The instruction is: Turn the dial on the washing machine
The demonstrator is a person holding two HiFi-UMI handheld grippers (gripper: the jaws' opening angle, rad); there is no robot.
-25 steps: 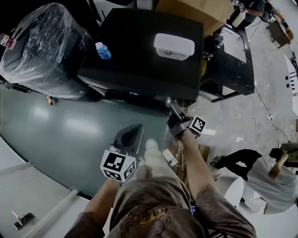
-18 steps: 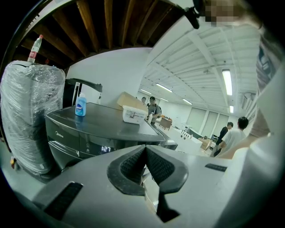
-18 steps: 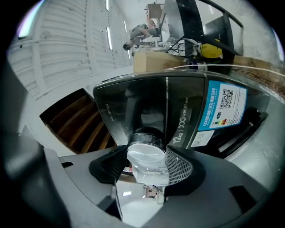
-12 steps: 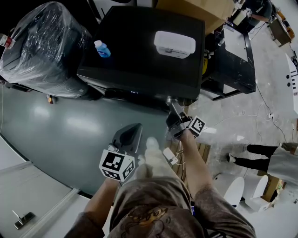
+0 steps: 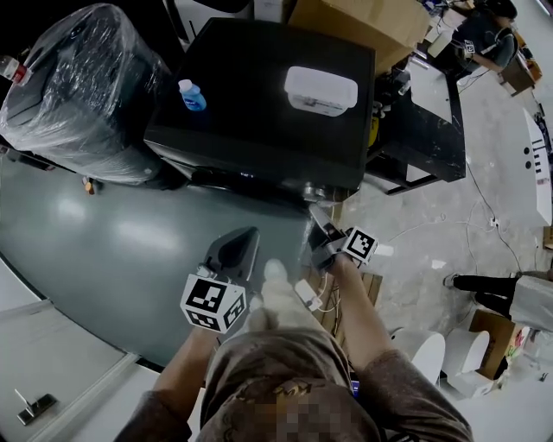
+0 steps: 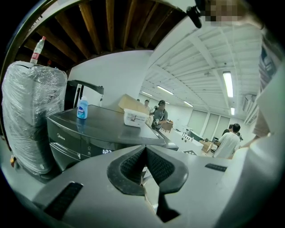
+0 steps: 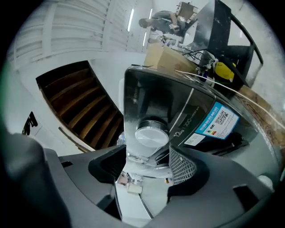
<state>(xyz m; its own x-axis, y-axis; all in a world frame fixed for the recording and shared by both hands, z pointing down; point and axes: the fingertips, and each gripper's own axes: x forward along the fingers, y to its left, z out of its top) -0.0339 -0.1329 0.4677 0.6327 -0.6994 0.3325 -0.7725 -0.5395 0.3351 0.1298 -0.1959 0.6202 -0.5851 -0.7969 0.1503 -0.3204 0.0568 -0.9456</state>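
The black washing machine (image 5: 259, 104) stands ahead of me, its silver dial (image 5: 313, 192) on the front panel at the right. My right gripper (image 5: 314, 223) hangs just short of the dial, jaws open. In the right gripper view the round dial (image 7: 151, 133) sits a little beyond the open gripper (image 7: 144, 161), not touched by the fingers (image 7: 183, 165). My left gripper (image 5: 242, 242) is held lower and to the left, away from the machine, shut on nothing. The left gripper view has the machine (image 6: 89, 133) past the shut gripper (image 6: 145, 155).
On the machine's top stand a blue bottle (image 5: 192, 95) and a white lidded box (image 5: 320, 89). A plastic-wrapped appliance (image 5: 82, 86) sits at its left, a black table (image 5: 423, 129) at its right, a cardboard box (image 5: 363, 22) behind. A person (image 5: 518, 298) stands at right.
My right gripper has drawn back and down from the dial it was at. The left gripper has barely moved. The person at the right has shifted farther right.
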